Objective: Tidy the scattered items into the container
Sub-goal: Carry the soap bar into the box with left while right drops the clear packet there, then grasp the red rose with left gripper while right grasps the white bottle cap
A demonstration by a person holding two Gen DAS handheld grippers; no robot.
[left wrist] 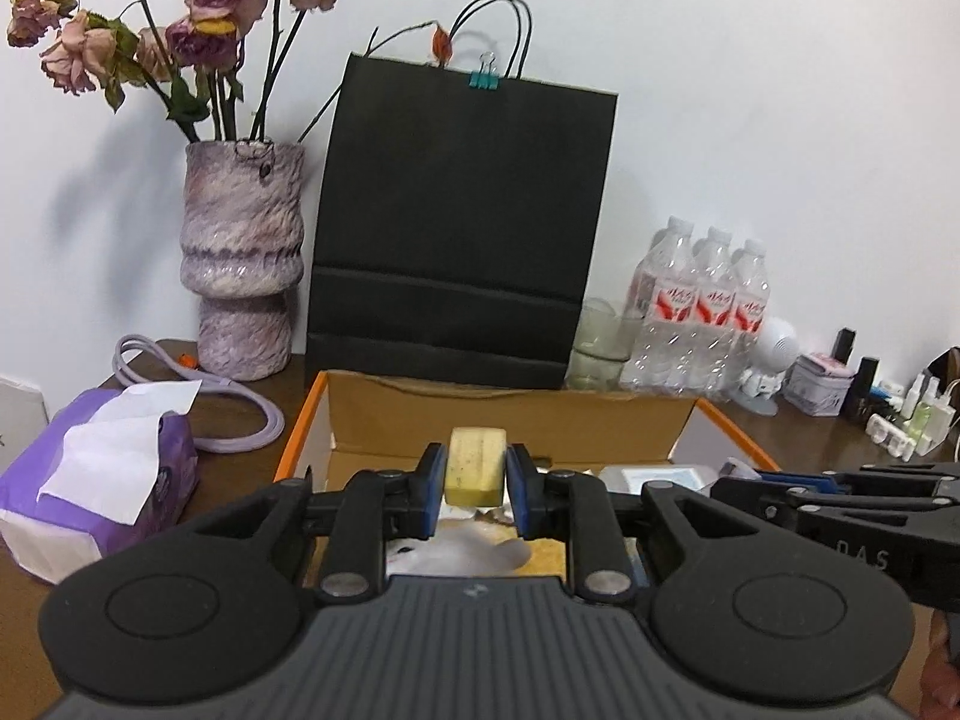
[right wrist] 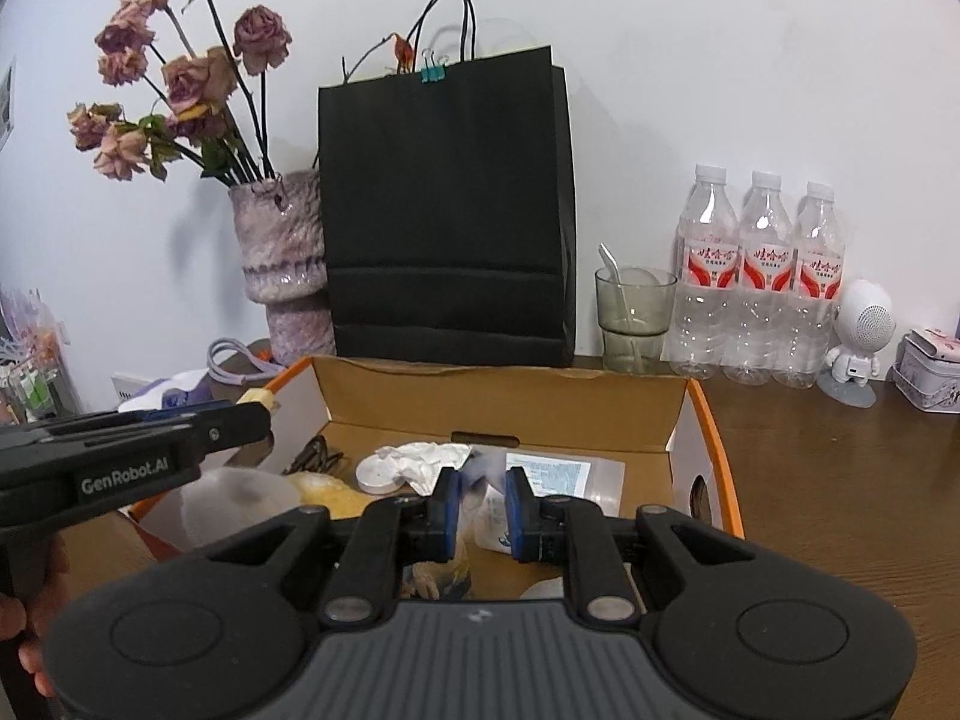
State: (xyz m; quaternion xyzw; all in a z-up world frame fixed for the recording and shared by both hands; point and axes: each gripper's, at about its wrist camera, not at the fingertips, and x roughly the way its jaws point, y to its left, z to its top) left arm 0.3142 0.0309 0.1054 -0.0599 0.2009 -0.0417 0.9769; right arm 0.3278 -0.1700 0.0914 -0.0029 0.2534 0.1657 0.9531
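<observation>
My left gripper is shut on a pale yellow block and holds it above the open cardboard box with orange edges. In the right wrist view the left gripper comes in from the left with the yellow block at its tip, over the box's left wall. My right gripper hovers over the box with its pads a small gap apart and nothing between them. Inside the box lie crumpled white paper, a white disc, a clear packet and a dark cord.
A black paper bag stands right behind the box. A purple vase of dried roses is to its left, a glass and three water bottles to its right. A purple tissue pack and a coiled cable lie left of the box.
</observation>
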